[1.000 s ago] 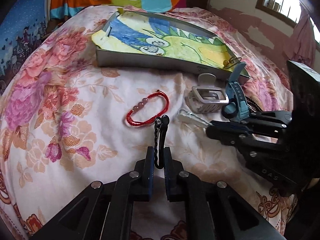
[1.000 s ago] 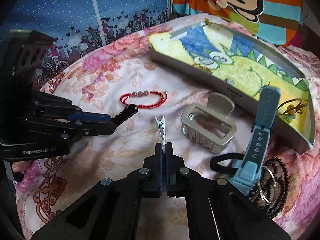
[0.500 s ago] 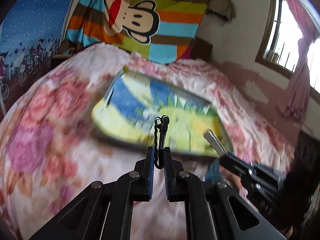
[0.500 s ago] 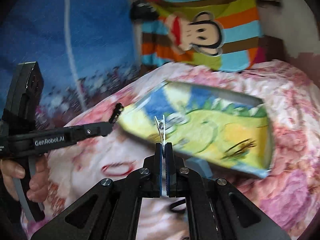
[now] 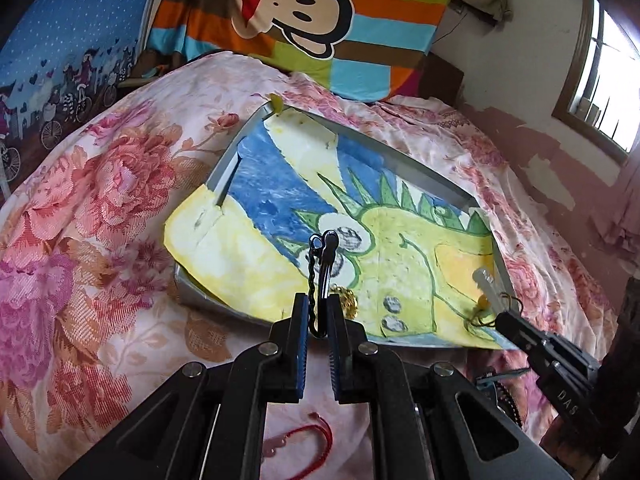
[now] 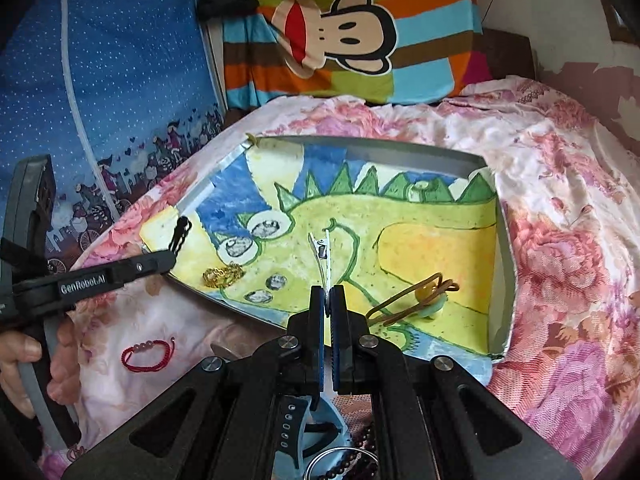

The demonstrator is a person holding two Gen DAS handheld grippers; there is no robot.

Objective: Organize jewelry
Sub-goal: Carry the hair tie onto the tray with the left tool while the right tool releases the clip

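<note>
Your left gripper (image 5: 318,316) hovers over the near edge of a metal tray (image 5: 432,174) on a floral bedspread (image 5: 100,208), its jaws clamped on a black hair clip (image 5: 322,264) that stands upright. Your right gripper (image 6: 330,300) pinches a silver clip (image 6: 322,254) above the tray's dinosaur drawing (image 6: 420,236). Inside the tray lie a gold chain (image 6: 222,274) and a brown cord with a bead (image 6: 416,298). A red bracelet (image 6: 148,356) rests on the bedspread outside it, near your hand (image 6: 24,364).
</note>
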